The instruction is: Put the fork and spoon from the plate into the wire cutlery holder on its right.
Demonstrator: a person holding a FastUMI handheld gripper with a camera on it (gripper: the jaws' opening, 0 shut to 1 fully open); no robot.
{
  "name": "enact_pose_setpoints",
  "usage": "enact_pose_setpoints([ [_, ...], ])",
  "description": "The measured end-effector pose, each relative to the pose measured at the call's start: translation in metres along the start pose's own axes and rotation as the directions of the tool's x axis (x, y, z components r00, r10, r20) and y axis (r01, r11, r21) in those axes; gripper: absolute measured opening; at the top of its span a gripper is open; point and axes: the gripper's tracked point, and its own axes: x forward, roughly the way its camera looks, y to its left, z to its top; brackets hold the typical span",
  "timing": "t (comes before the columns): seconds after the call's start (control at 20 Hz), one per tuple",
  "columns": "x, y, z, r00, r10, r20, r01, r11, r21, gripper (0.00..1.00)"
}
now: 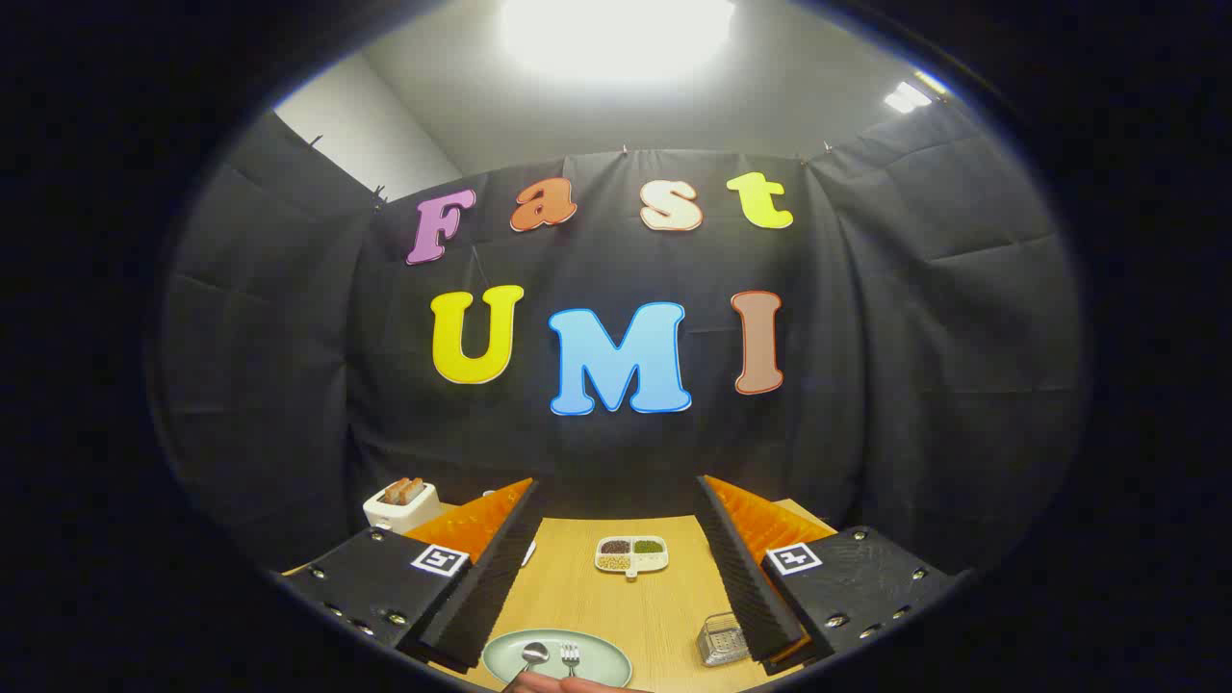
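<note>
The task stands at its outset: both utensils lie on the plate [587, 664] and nothing has been lifted. The gripper [616, 568] is held well above the wooden table [626, 597], its two fingers spread wide apart with nothing between them, the left finger [481, 568] and the right finger [746, 568] framing the tabletop. The pale green plate sits low between the fingers, nearer the left one, and carries the spoon [532, 657] on its left with the fork [570, 658] just beside it on the right; both have their working ends pointing away from the camera. The wire cutlery holder [722, 639] stands to the right of the plate, close against the inner edge of the right finger and partly hidden by it. Part of a hand [563, 684] shows at the near rim of the plate, its purpose unclear. Beyond the plate, a divided dish [631, 555] of dry goods rests mid-table, and a toaster [402, 505] stands beyond the left finger. In the inspector's judgement, the step in hand is the approach to the first utensil. The next move calls for lowering and tipping the gripper toward the plate, centring one handle between the open fingers and closing on it. The thin, flat metal lying on a smooth plate may slip, so a low, square grasp appears advisable.
</note>
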Motion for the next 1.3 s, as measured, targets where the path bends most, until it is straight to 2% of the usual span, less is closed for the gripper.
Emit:
enact_pose_setpoints([
  [0.2,0.001,-0.006,-0.004,1.000,-0.025,-0.008,0.025,1.000,-0.005,0.97],
  [0.4,0.004,-0.018,-0.007,0.998,-0.059,-0.009,0.058,0.996,-0.064,0.97],
  [0.7,0.003,-0.019,-0.010,0.998,-0.066,-0.019,0.065,0.996,-0.063,0.97],
  [0.95,0.002,-0.008,-0.025,0.998,-0.023,-0.065,0.017,0.996,-0.092,0.97],
  [1.3,0.004,0.004,-0.060,0.981,0.072,-0.181,-0.100,0.983,-0.153,0.97],
])
